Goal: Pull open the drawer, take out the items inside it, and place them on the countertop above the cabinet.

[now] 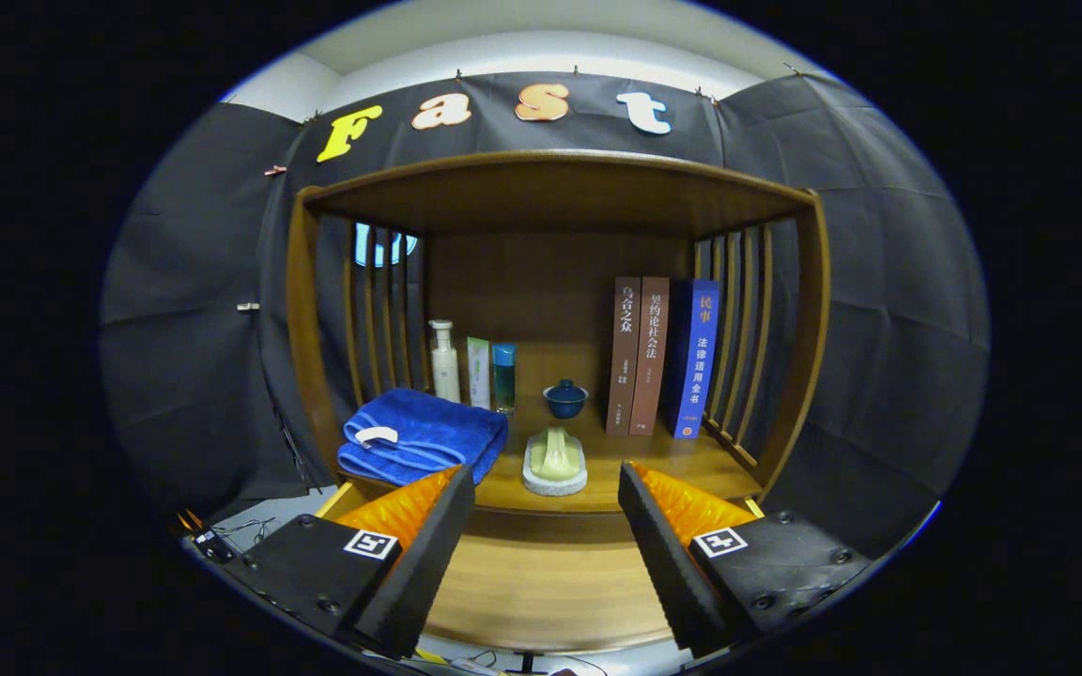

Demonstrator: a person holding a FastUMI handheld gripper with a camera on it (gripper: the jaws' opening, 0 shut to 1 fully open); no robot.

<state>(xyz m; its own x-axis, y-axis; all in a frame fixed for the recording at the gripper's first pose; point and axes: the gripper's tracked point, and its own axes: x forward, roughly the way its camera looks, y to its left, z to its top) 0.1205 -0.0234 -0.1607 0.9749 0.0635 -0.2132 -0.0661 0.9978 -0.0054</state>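
Gripper view: gripper (546, 526) fingers spread wide, nothing between them but bare wood.

Key relation: the drawer (541, 587) lies below and just ahead of the fingertips, its long axis left-right across the finger line. The broad wood surface between and under the fingers looks like its top or front, curving near; can't tell a handle from here. Whether it's shut or partly out, can't tell. Its contents aren't visible.

Countertop (691, 460) is just beyond the fingertips, inside the open cabinet shelf (550, 188). Already on it: blue towel (424, 437) far-left, beyond the left finger; soap dish (555, 462) dead centre ahead; a lidded blue cup (564, 398) behind it; bottles (475, 368) far-left at the back; books (663, 357) upright far-right.

Judgement: pull not yet done; the gripper must drop down and near to find the drawer's front edge.
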